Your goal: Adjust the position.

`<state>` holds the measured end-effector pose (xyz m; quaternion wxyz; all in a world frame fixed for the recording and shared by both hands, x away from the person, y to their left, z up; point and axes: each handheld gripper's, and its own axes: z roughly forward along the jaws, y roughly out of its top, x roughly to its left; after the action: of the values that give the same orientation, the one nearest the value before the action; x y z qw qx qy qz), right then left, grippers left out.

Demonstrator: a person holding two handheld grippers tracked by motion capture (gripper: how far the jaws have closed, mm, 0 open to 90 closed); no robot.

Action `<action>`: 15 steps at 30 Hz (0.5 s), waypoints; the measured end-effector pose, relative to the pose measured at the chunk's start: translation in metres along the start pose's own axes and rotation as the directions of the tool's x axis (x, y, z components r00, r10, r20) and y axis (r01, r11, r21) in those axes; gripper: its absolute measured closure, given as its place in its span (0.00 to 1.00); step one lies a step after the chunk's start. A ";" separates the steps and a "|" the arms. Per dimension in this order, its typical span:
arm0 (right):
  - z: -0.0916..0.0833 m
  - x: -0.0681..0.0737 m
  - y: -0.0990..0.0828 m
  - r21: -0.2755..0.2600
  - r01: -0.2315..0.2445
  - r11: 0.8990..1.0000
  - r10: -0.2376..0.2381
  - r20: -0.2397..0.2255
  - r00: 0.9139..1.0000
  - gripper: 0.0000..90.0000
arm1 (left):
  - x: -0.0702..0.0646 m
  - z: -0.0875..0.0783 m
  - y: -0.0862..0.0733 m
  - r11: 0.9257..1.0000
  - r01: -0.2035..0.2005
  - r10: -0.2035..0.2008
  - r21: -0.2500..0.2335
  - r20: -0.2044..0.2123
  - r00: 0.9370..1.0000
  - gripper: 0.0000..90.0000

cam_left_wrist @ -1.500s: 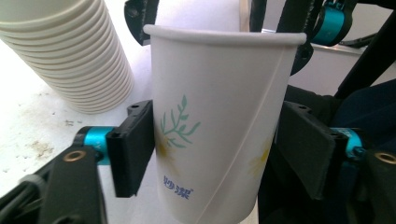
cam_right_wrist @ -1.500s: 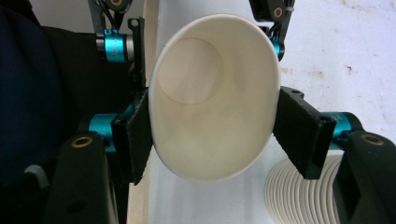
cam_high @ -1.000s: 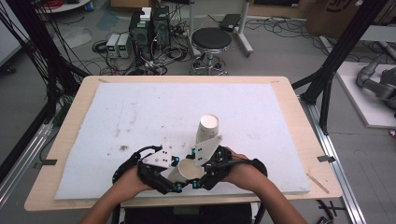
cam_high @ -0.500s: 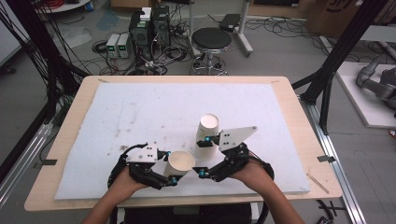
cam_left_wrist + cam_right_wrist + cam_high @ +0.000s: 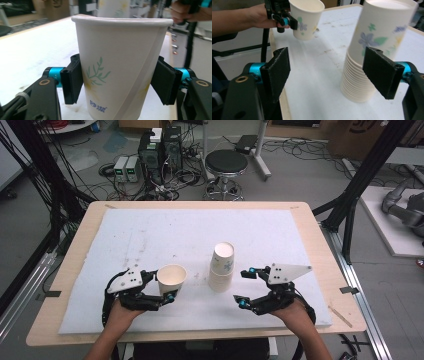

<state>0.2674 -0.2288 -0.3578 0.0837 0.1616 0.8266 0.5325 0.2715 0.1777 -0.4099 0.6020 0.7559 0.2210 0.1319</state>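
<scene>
**One cup off the stack, right hand free beside it**

From the high view we see the single paper cup (image 5: 171, 278) standing upright, mouth up, on the white foam mat (image 5: 150, 235), between the jaws of the left gripper (image 5: 161, 286). The inverted cup stack (image 5: 221, 267) stands well to its right, nearer the right gripper (image 5: 244, 286), which lies just beside the stack's base on the side toward our right hand. Any coming move on the stack turns on that: it stands upright, ahead and slightly left of those jaws.

In the left gripper view the cup (image 5: 120, 67) sits squarely between the two black pads (image 5: 72, 80). Both pads lie against its wall, and the jaws have just been easing apart; we judge the grip light, close to letting go.

In the right gripper view the jaws stand wide with nothing between them. The stack (image 5: 374, 52) rises beyond, partly behind the right-hand pad, not touching it. Farther off, the left gripper (image 5: 284, 18) holds the cup (image 5: 305, 18).
</scene>
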 end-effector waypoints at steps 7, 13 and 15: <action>-0.008 -0.008 -0.018 -0.022 -0.025 0.999 0.027 0.074 0.997 0.25 | 0.004 -0.008 -0.003 0.999 0.007 -0.010 -0.045 -0.067 0.998 0.35; -0.008 -0.019 -0.034 -0.025 -0.065 0.998 0.068 0.145 0.987 0.25 | 0.005 -0.016 -0.002 0.994 0.002 -0.015 -0.105 -0.128 0.992 0.35; -0.009 -0.022 -0.039 -0.039 -0.073 0.997 0.079 0.180 0.981 0.25 | 0.005 -0.021 -0.002 0.991 -0.001 -0.020 -0.134 -0.154 0.988 0.35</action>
<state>0.2785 -0.2596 -0.3904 0.1406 0.2396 0.8002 0.5316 0.2661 0.1980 -0.4068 0.6330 0.7003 0.2613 0.2018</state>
